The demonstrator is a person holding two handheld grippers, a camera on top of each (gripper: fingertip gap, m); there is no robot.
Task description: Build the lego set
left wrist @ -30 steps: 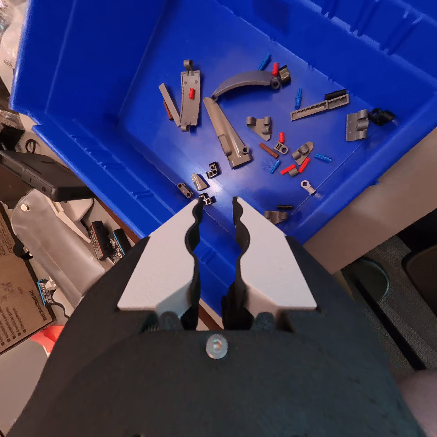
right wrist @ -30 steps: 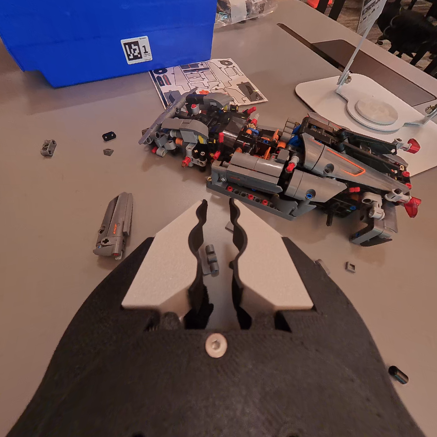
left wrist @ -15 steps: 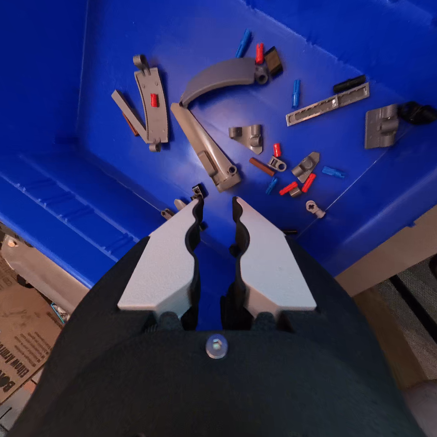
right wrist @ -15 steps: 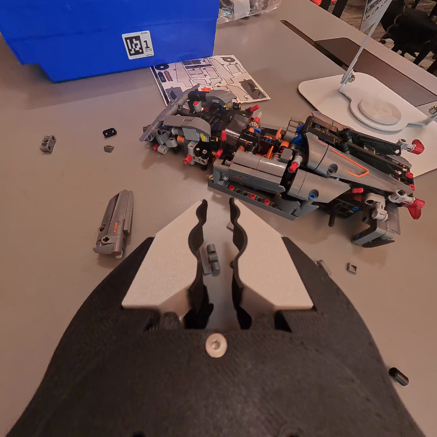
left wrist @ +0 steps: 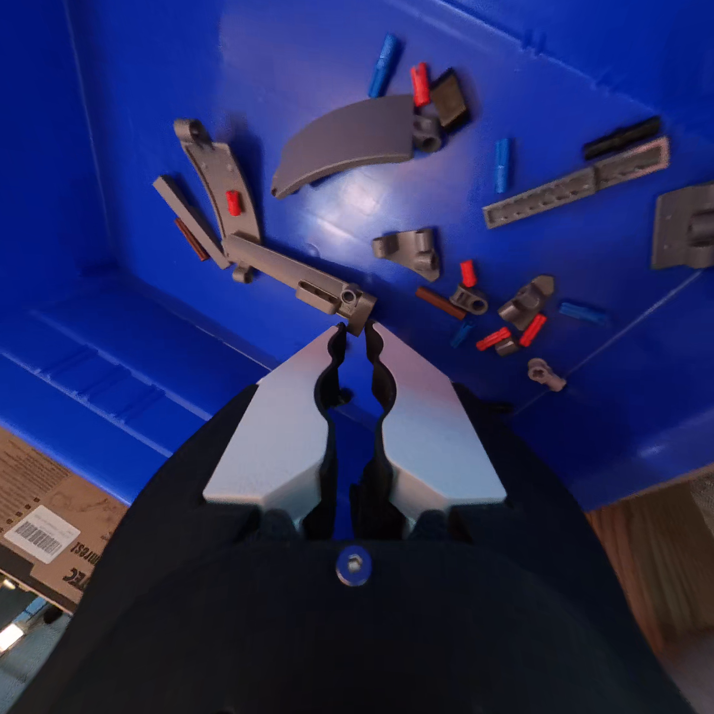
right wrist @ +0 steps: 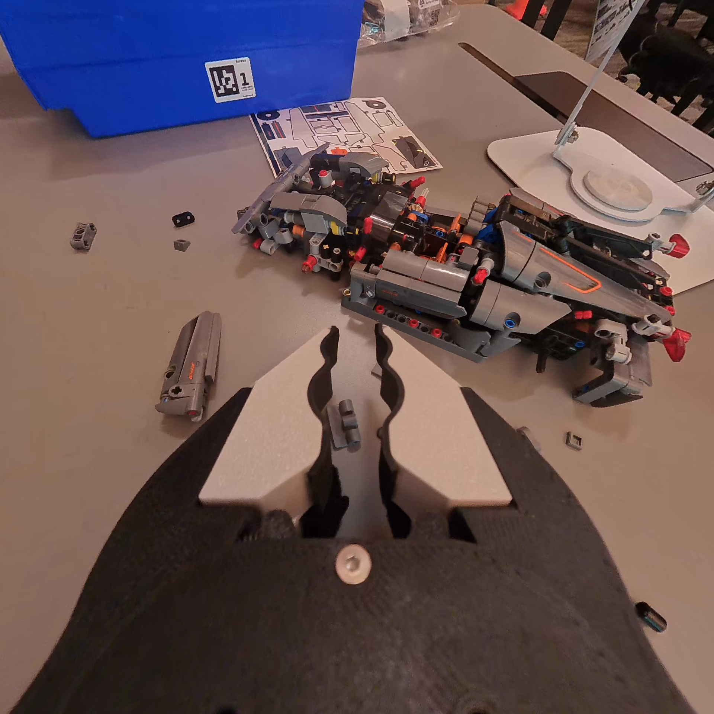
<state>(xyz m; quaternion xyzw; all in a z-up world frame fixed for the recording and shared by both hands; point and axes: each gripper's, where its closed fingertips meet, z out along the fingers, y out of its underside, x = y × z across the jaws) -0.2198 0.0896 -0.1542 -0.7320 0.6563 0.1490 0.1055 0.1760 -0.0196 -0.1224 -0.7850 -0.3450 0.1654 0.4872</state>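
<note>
Left gripper [left wrist: 352, 328] is pinching the thick end of the long grey panel [left wrist: 297, 284] in the blue bin [left wrist: 116, 347]. Looks light, stiff, slick, so grip the blocky end. Right gripper [right wrist: 355, 334] is spread, empty, above the counter [right wrist: 96, 328].

The deep blue plastic bin [left wrist: 116, 347] has a glossy moulded floor that throws back pale light. The long grey tapered plastic panel [left wrist: 293, 282] lying in it looks matt and smooth. At near left, the brown cardboard box [left wrist: 58, 498] is dull and fibrous. The grey tabletop [right wrist: 96, 347] is smooth with a low sheen. The left gripper [left wrist: 352, 327] has matt white plastic fingers [left wrist: 278, 432] with a finely grainy surface, black rubbery pads and a shiny metal screw [left wrist: 353, 565].
</note>
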